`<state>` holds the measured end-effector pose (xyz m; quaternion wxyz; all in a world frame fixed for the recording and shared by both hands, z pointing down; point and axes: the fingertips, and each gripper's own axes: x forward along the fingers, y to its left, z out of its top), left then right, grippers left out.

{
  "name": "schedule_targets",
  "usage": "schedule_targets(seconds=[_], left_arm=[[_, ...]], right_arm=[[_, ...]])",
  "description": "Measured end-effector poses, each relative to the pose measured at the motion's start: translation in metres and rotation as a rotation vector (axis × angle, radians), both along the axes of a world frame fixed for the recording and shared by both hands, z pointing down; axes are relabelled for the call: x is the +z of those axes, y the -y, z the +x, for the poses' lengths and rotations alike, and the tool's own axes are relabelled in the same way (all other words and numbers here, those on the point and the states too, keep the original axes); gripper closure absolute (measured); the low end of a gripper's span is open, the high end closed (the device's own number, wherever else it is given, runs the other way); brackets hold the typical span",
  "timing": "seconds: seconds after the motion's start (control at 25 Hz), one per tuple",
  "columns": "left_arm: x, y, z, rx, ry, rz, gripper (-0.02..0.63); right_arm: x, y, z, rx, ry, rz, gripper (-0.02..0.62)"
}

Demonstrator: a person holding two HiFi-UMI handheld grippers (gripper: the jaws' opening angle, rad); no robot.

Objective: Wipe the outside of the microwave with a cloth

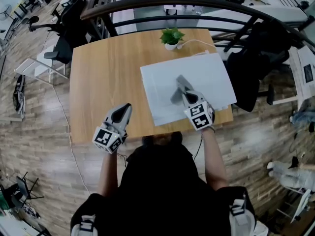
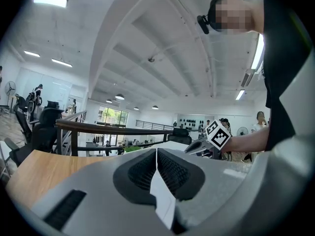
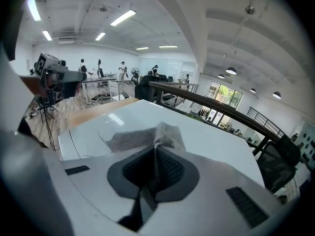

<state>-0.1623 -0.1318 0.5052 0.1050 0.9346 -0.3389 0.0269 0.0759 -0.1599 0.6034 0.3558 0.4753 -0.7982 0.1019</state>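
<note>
On top of the microwave (image 1: pixel 211 73), the right claw (image 1: pixel 180 82) is clamping a grey cloth (image 3: pixel 130 139); the cloth is lying spread on the white top panel; the left claw (image 1: pixel 127 109) is sitting closed with nothing in it, over the counter's (image 1: pixel 103 68) near edge, left of the microwave.

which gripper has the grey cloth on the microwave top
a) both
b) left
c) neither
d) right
d: in the right gripper view, the right gripper has its jaws closed on the grey cloth, which lies on the white microwave top. The left gripper has its jaws together with nothing between them.
</note>
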Motion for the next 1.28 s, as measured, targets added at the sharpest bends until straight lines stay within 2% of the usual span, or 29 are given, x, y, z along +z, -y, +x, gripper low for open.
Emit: schedule_targets(seconds=[0.56, 0.72, 1.28], left_arm=[[0.006, -0.004, -0.032, 0.048, 0.019, 0.004, 0.597], [0.006, -0.005, -0.043, 0.052, 0.020, 0.009, 0.597], [0.010, -0.006, -0.069, 0.047, 0.014, 0.011, 0.597]], right_arm=[[-0.002, -0.008, -0.056, -0.015, 0.008, -0.013, 0.584], [-0.002, -0.010, -0.073, -0.021, 0.041, -0.044, 0.584], [0.000, -0.015, -0.122, -0.070, 0.071, -0.058, 0.584]])
